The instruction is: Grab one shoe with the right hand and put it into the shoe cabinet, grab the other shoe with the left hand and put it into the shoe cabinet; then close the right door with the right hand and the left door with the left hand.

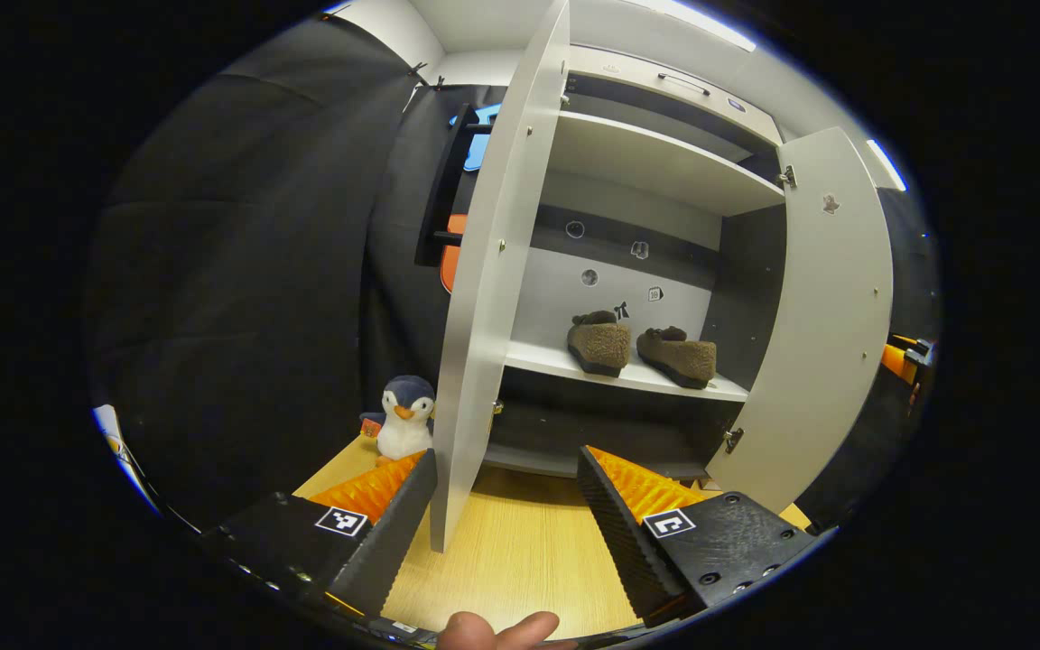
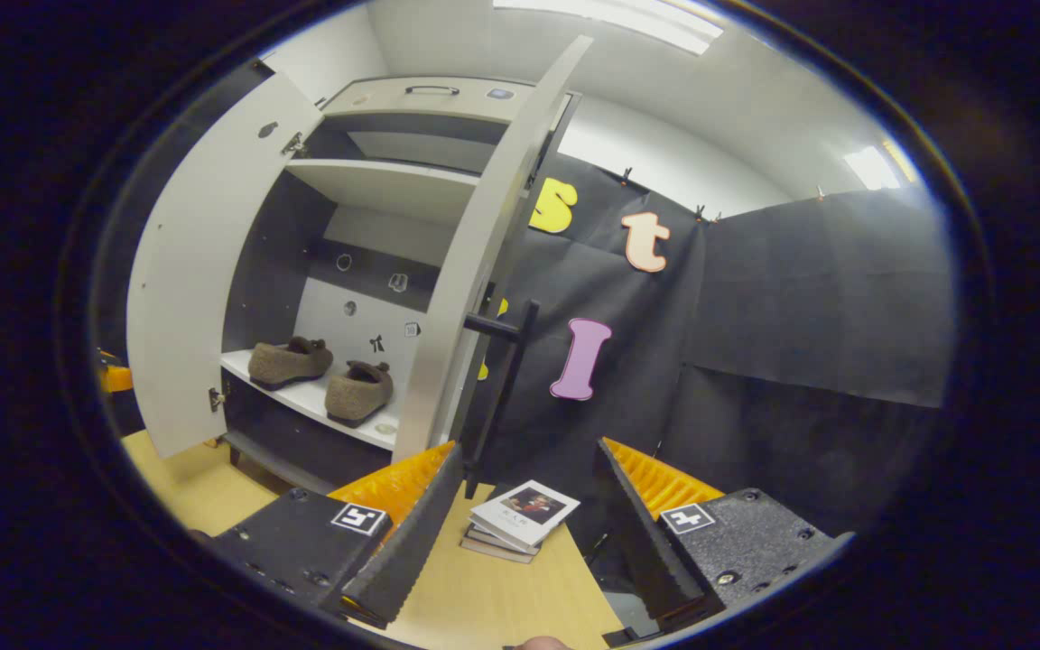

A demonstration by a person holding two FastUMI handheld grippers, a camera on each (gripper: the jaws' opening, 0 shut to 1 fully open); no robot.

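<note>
Two brown fuzzy shoes [image 1: 599, 343] [image 1: 678, 355] rest side by side on the white middle shelf of the shoe cabinet [image 1: 655, 162], and the right gripper view has them too [image 2: 290, 361] [image 2: 357, 390]. Both doors stand wide open. My left gripper [image 1: 506, 459] is open, and the bottom edge of the left door [image 1: 484, 289] stands between its fingers without being pressed. The right door [image 1: 831, 307] hangs open farther off. My right gripper [image 2: 529, 450] is open, just in front of the right door [image 2: 484, 253] and its black bar handle [image 2: 502, 388].
A plush penguin [image 1: 405, 420] sits on the wooden floor [image 1: 520, 551] left of the left door. A small stack of books [image 2: 520, 519] lies on the floor beside the right door. Black cloth walls close in on both sides. A thumb [image 1: 497, 627] shows at the bottom.
</note>
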